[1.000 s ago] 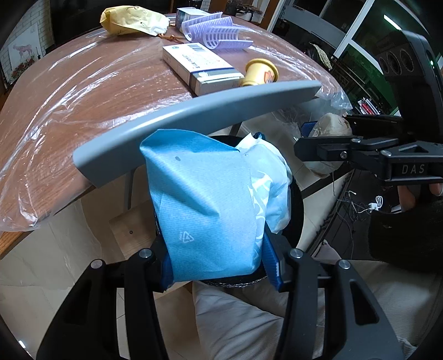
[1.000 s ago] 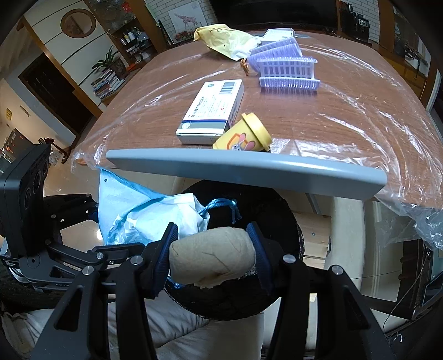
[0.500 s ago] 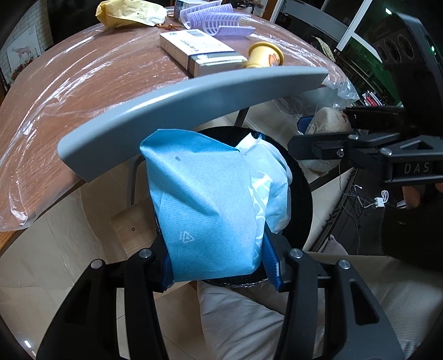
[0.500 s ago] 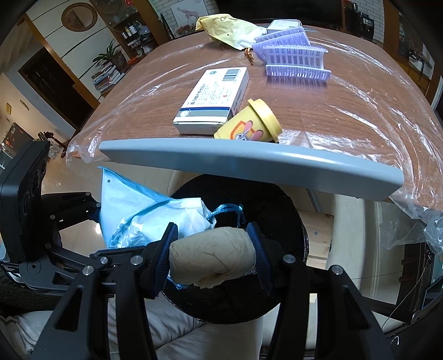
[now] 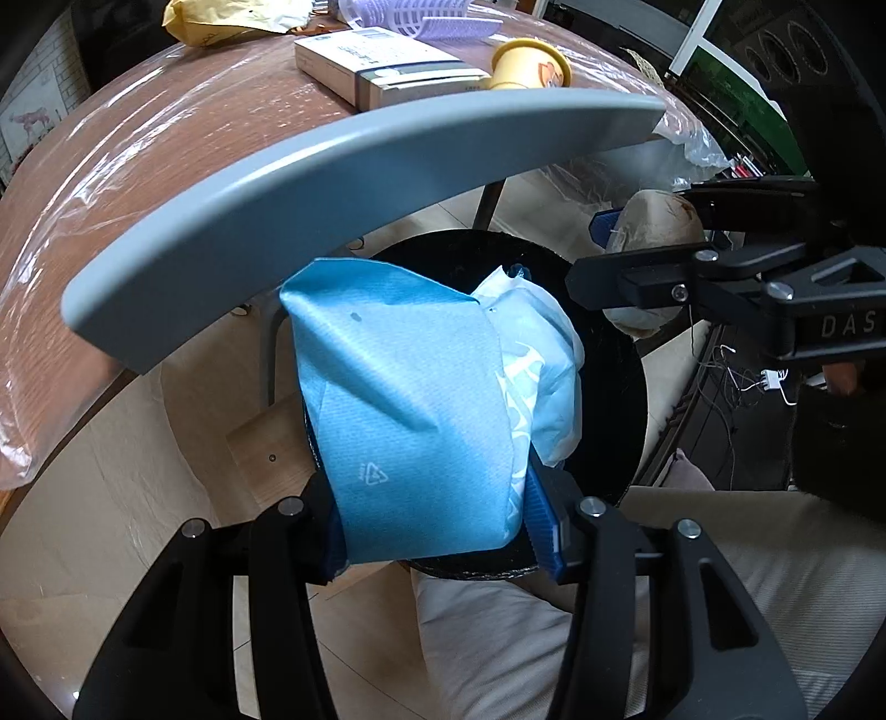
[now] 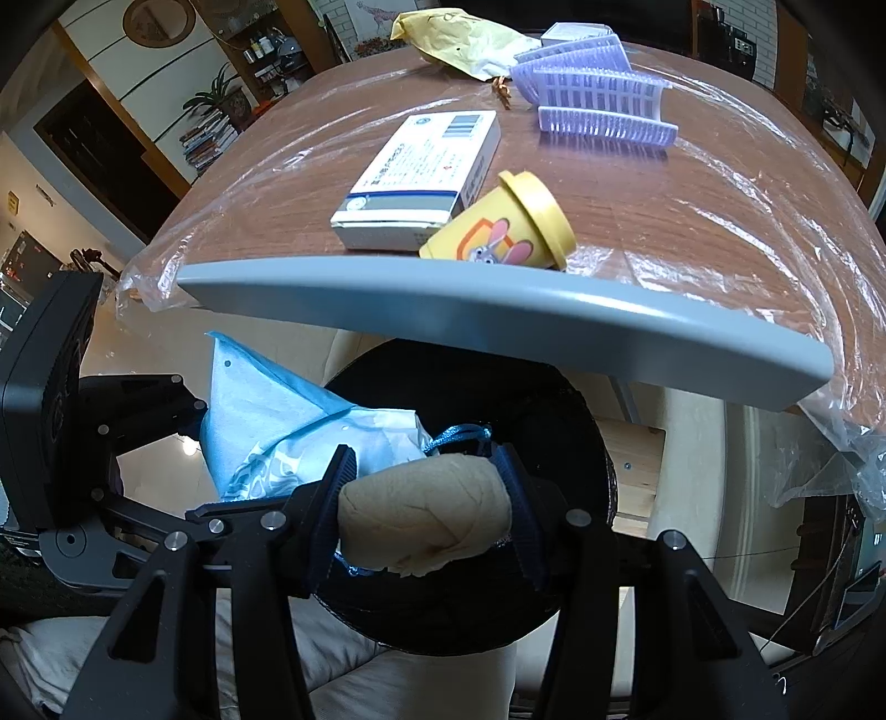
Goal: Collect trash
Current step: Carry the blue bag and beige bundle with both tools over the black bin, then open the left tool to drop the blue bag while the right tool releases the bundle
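My left gripper (image 5: 437,526) is shut on a crumpled blue and white wrapper (image 5: 410,421), held above the black round bin (image 5: 620,399). My right gripper (image 6: 426,509) is shut on a beige wad of paper (image 6: 423,512), also over the black bin (image 6: 498,620). In the left wrist view the right gripper (image 5: 648,271) comes in from the right with the beige wad (image 5: 648,221). In the right wrist view the blue wrapper (image 6: 266,421) hangs at the left of the bin.
A grey chair back (image 5: 332,194) (image 6: 498,315) arches between the bin and the plastic-covered wooden table (image 6: 664,194). On the table lie a white box (image 6: 421,171), a yellow cup (image 6: 498,232) on its side, purple racks (image 6: 598,94) and a yellow envelope (image 6: 454,33). A white cushion (image 5: 498,637) sits below.
The left gripper has sunk a little with the wrapper, so the chair back and table slid up in its view. Both grips stay the same.
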